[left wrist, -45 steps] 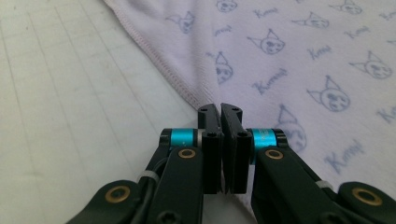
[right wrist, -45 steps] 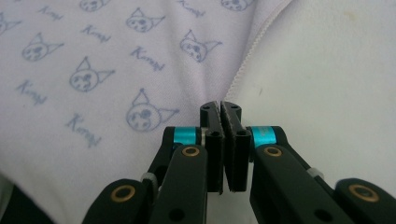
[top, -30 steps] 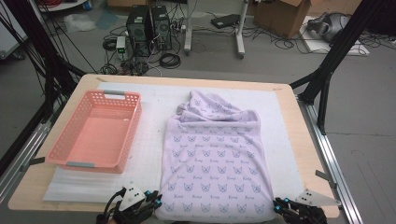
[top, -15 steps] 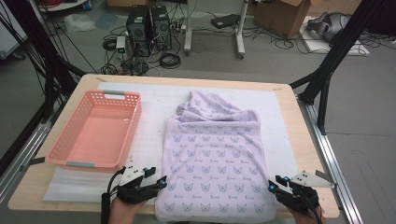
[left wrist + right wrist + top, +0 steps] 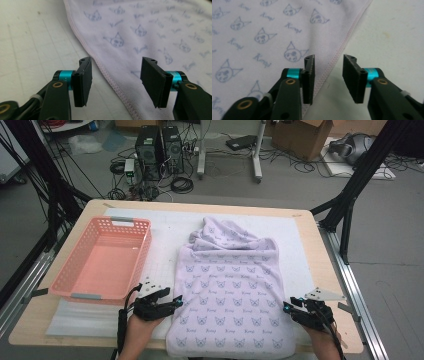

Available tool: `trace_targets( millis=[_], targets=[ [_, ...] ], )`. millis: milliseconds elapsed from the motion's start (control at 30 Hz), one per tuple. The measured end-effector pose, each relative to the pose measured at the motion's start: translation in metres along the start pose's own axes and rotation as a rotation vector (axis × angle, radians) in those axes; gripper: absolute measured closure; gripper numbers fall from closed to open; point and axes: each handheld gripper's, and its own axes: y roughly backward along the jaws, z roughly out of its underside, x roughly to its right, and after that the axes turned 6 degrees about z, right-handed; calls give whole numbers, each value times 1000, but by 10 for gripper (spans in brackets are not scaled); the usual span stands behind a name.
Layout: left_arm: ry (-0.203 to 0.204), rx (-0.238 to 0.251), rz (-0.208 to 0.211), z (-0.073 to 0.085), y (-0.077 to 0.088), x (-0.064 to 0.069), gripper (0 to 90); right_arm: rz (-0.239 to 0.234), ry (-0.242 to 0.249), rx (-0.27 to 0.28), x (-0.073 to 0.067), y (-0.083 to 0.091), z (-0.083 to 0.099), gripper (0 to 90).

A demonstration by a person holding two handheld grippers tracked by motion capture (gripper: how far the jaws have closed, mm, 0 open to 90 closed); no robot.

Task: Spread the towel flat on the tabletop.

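Observation:
A lilac cloth (image 5: 230,290) printed with small cat faces lies flat on the white mat, its far end bunched up. My left gripper (image 5: 176,302) sits at the cloth's left edge near the front. In the left gripper view the left gripper (image 5: 115,72) is open, its jaws lately widened, and the stitched hem (image 5: 110,75) runs between them untouched. My right gripper (image 5: 289,307) is at the cloth's right edge. In the right gripper view the right gripper (image 5: 329,75) has just been closing. A gap still shows and the pads do not press the hem (image 5: 337,56).
A pink plastic basket (image 5: 85,296) stands on the left of the white mat (image 5: 165,227), close to my left hand. The wooden table's front edge (image 5: 50,335) is just behind both hands. Black frame struts rise at both sides.
Both hands have moved forward from the table's front edge along the cloth's two sides. The left gripper's jaws stand wider than a second ago.

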Motion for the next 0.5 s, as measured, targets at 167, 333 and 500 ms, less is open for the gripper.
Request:
trace_targets(
  millis=[167,333,500],
  targets=[
    [-51,-32,-32,0,-3,8,734,-40,-19,-7,1,-1,2,872],
    [-55,-34,-37,4,1,13,870,-30,-13,-15,0,4,3,882],
    [-52,-36,-15,11,14,16,871,-56,-15,-18,-1,11,8,884]
  ],
)
